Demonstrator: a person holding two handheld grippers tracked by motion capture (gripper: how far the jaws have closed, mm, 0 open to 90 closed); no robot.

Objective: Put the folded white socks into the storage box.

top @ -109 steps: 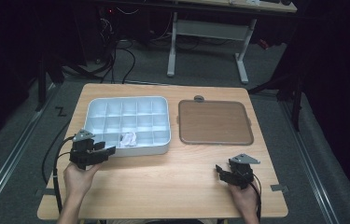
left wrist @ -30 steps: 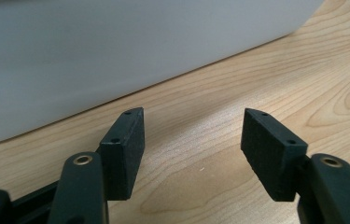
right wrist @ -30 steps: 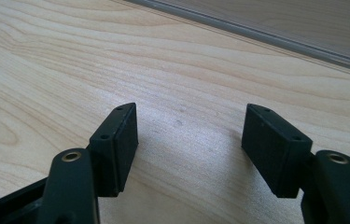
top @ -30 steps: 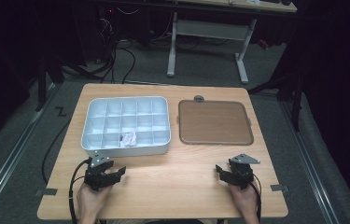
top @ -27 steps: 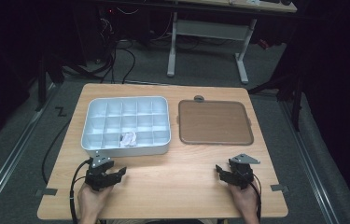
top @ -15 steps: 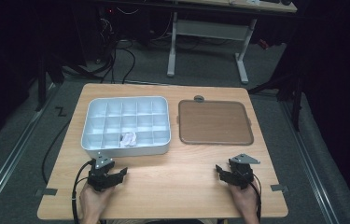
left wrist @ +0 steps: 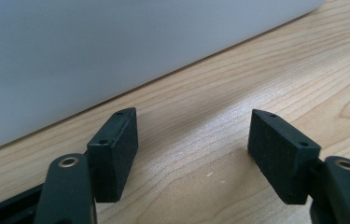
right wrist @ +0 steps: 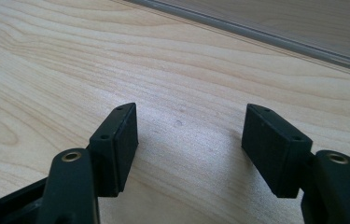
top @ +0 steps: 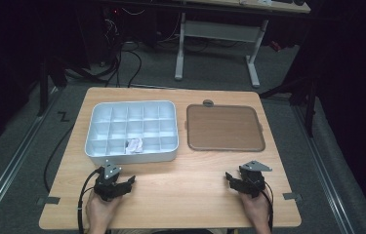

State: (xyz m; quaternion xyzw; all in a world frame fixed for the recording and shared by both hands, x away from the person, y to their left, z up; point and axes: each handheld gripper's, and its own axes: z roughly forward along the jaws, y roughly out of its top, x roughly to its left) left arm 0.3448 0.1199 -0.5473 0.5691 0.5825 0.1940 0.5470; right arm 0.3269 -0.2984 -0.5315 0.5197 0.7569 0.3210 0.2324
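My left gripper (top: pixel 123 182) rests low over the wooden table near its front left, just in front of a white compartment tray (top: pixel 92 141). In the left gripper view the left gripper (left wrist: pixel 193 135) is open over bare wood, its jaws have just been opening, and nothing lies between them. The tray's white wall (left wrist: pixel 116 46) rises close ahead. A crumpled white piece (top: pixel 134 145) lies in a front compartment. My right gripper (top: pixel 233 179) sits near the front right, also open and empty (right wrist: pixel 191 130), facing the edge of a brown flat tray (top: pixel 223 127).
A small grey round thing (top: pixel 208 103) sits at the brown tray's back edge. The brown tray's rim (right wrist: pixel 256 28) crosses the top of the right gripper view. Bare wood lies between the two hands. Cables and a desk frame stand on the floor beyond the table.
The left hand has come from beside the white tray's front left corner to a spot in front of the tray. Its jaws stand a little wider. The right hand has kept still.
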